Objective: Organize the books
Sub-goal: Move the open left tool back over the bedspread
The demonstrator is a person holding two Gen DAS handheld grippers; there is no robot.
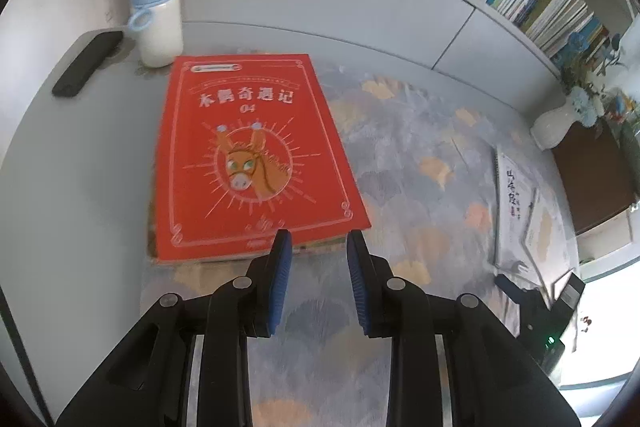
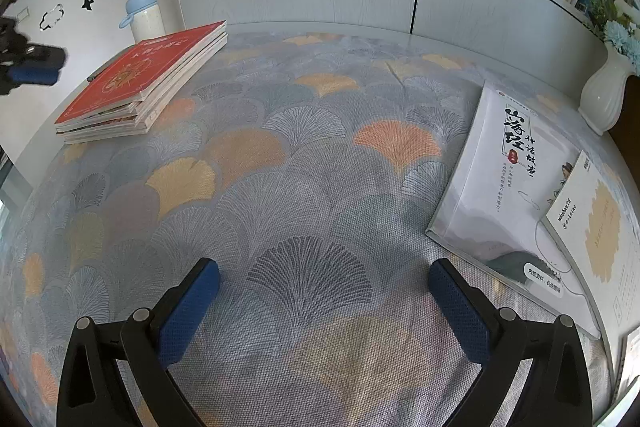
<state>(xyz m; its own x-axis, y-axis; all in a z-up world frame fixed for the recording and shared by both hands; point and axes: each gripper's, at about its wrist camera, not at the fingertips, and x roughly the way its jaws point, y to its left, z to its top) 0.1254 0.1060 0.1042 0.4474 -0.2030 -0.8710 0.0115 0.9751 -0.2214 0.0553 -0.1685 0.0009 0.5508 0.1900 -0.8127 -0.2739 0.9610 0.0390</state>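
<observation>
A bench (image 2: pixel 320 367) covered by a cloth (image 2: pixel 248 155) printed with grey, orange and yellow fan-shaped leaves; its far left corner is bare pale grey. On the left, toward the back, lies a stack of books (image 2: pixel 136 115) with a red book (image 1: pixel 248 155) on top, showing a donkey's head on its cover. Behind the stack stands a white bottle (image 1: pixel 158 27) with a light blue lid, and just beside that lies a black phone (image 1: pixel 86 65) on the bare surface. On the right lies a white book (image 2: pixel 504 179) with black Chinese lettering; a cream booklet (image 2: pixel 600 235) overlaps its right edge. A white ribbed vase (image 2: pixel 604 99) holding blue flowers stands at the far right.
</observation>
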